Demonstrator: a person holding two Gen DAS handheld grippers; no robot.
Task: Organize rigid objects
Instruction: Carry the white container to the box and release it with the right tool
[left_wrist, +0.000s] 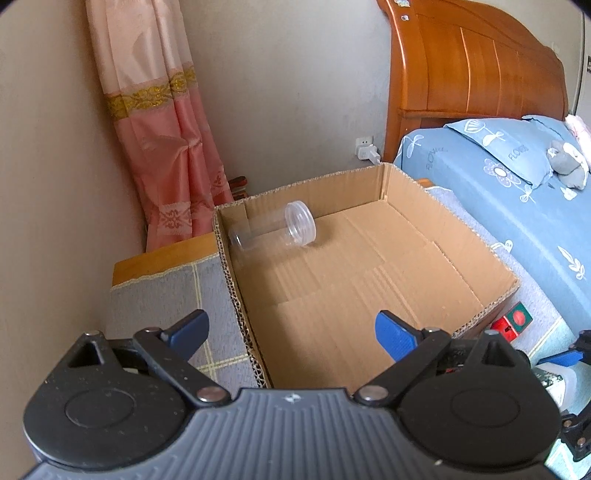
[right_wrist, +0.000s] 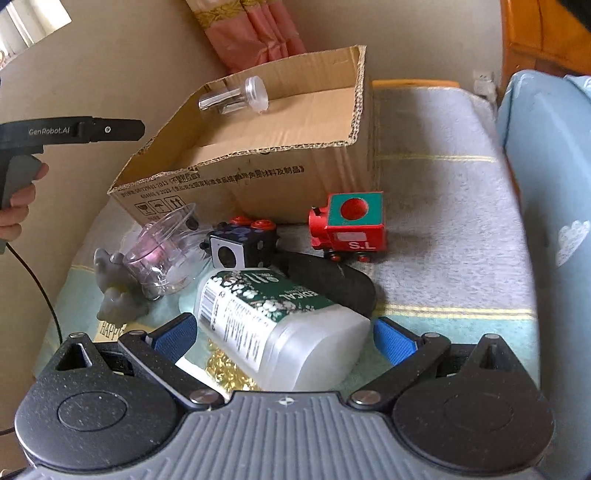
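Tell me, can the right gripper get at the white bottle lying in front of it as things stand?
Probably yes. The right gripper has its jaws open, and the white bottle lies on its side directly between them with nothing on top. The black pouch touches its far side, but should not block a grasp.

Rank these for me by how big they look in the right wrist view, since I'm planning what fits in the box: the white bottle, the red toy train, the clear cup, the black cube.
1. white bottle, though it lies nearest the camera, which inflates it
2. clear cup and red toy train look about alike; not ranked
3. black cube
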